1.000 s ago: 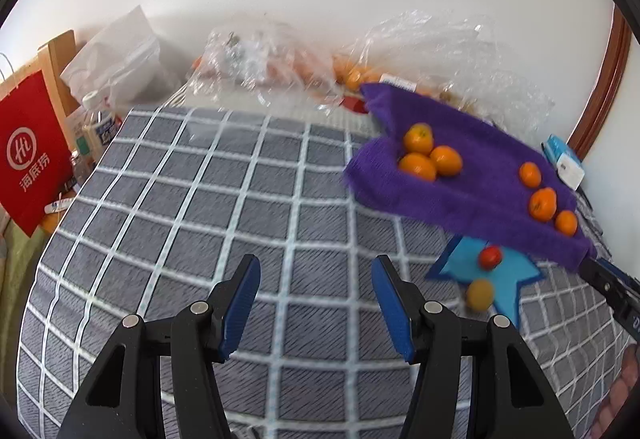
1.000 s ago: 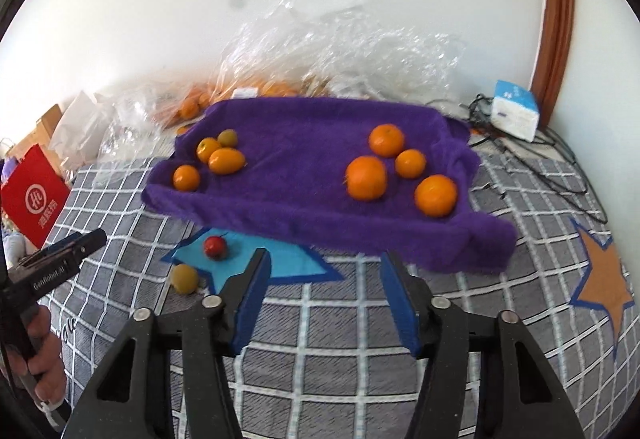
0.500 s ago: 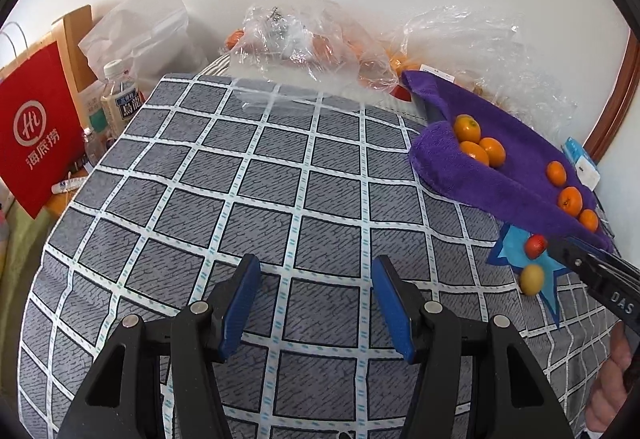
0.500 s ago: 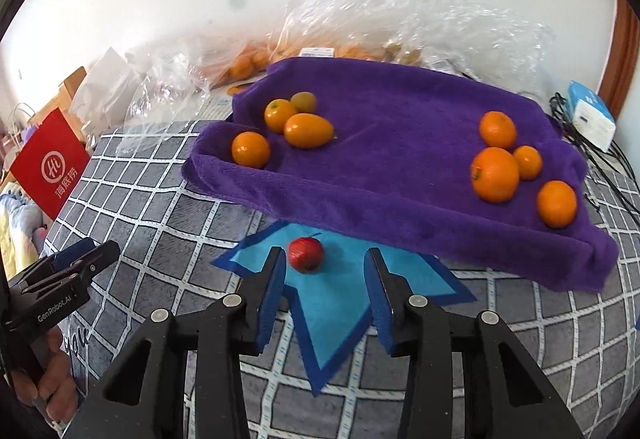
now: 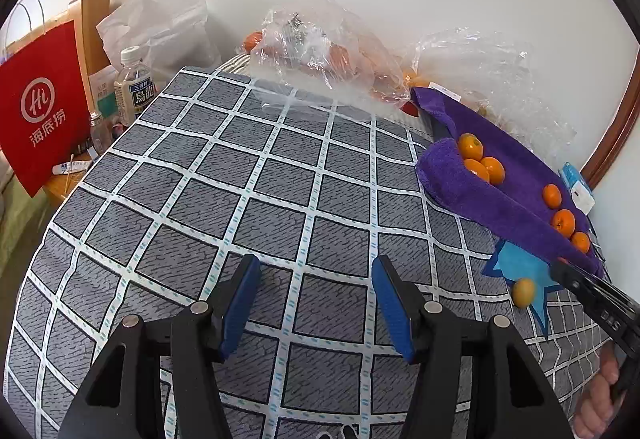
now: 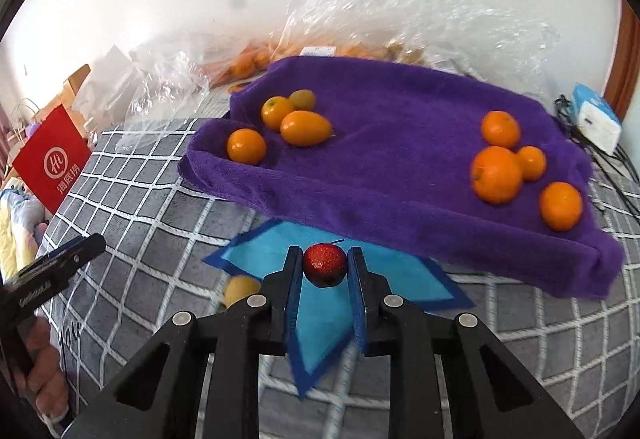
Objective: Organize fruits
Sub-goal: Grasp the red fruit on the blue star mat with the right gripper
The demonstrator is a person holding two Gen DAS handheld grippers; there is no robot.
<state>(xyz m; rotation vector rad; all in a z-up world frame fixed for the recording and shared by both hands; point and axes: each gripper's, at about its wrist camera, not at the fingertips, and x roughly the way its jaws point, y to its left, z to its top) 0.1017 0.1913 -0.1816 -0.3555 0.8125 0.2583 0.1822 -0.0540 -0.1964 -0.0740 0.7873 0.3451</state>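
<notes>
At lower centre of my right view, my right gripper (image 6: pixel 325 268), apart half a second ago, now clamps the red fruit (image 6: pixel 324 265) on the blue star; left gripper (image 5: pixel 314 305) gapes empty. Beyond, oranges (image 6: pixel 496 174) await on the purple towel (image 6: pixel 400 143).

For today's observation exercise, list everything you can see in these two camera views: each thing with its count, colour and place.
red fruit: one, red, between the right gripper's pads, over the blue star
yellow fruit: one, yellow, on the bedspread left of the star
oranges: eight, orange, four at each end of the towel
towel: one, purple, over the bedspread
blue star: one, printed on the bedspread
bedspread: one, grey checked
plastic bags: several, clear, by the wall
paper bag: one, red, far left
bottle: one, beside the paper bag
box: one, blue-white, far right
left gripper: open, empty
right gripper: shut on the red fruit
</notes>
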